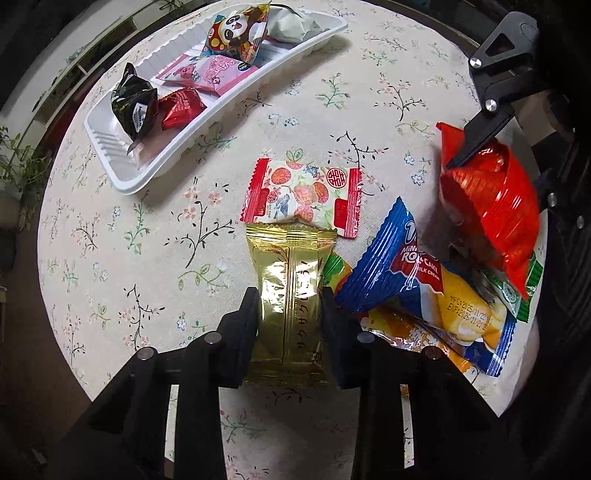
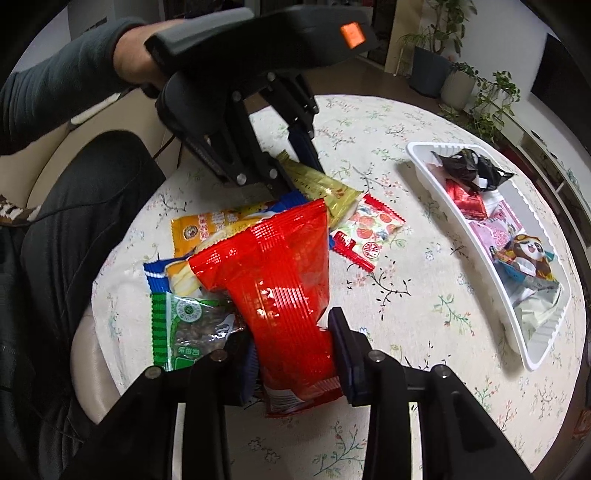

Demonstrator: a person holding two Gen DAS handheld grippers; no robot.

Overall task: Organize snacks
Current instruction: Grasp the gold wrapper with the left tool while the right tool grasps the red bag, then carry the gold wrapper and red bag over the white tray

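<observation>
Left wrist view. The left gripper points steeply down at a round table covered by a floral tablecloth. Its 2 jaws are narrowed onto a gold snack packet, one pad pressing each long edge; the packet lies lengthwise between the fingers, its far crimped end projecting beyond the fingertips and touching a red-and-white fruit-print packet. Just right of the gold packet lies a blue mini roll cake packet, partly over an orange packet.

Right wrist view. The right gripper has its 2 jaws partly closed on a red snack bag, pads pressing both sides of the bag's lower part. The bag extends forward well beyond the fingertips and covers much of the pile beneath: a green nut packet at its left, the orange packet and the blue packet's edge behind it. No earlier picture is given, so the grip is read only from pad contact.

Both views. A white plastic tray stands well apart from the pile, on the far side of the table. It holds 5 items: a black packet, a small red packet, a pink packet, a panda-print packet and a pale packet. A sleeved arm holds the left gripper's handle.
</observation>
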